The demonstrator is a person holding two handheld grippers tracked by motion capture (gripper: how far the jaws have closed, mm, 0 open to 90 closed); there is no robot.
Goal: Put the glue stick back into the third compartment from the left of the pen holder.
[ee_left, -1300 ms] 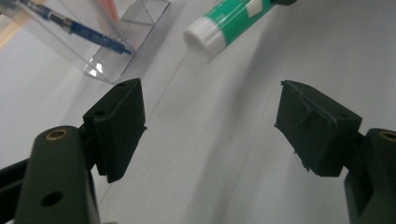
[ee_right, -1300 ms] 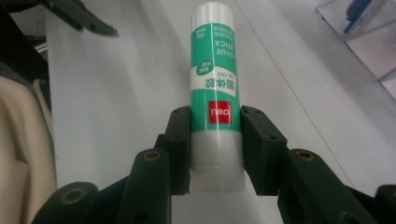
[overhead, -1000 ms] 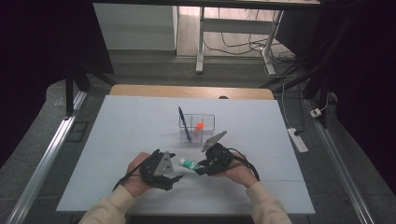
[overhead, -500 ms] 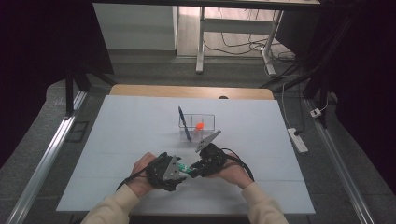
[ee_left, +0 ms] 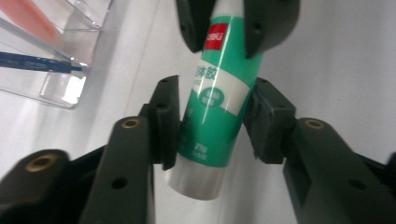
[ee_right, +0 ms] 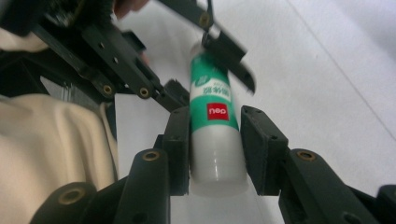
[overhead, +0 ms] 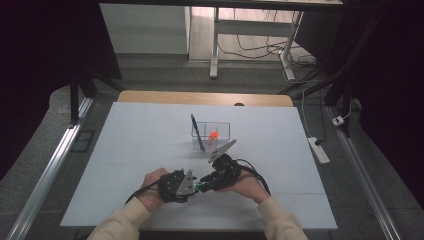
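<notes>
White surface [overhead: 150, 145] in a dim room: a glue stick held between two hand-held grippers.
Near the front edge, the right hand-held gripper [ee_right: 215, 140] is clamped on the white end of the green glue stick [ee_left: 217, 107]. The left hand-held gripper [ee_left: 212, 123] has just been closing around the other end, pads at its sides. A clear box [overhead: 220, 131] holding a blue pen [overhead: 196, 131] stands just beyond.
</notes>
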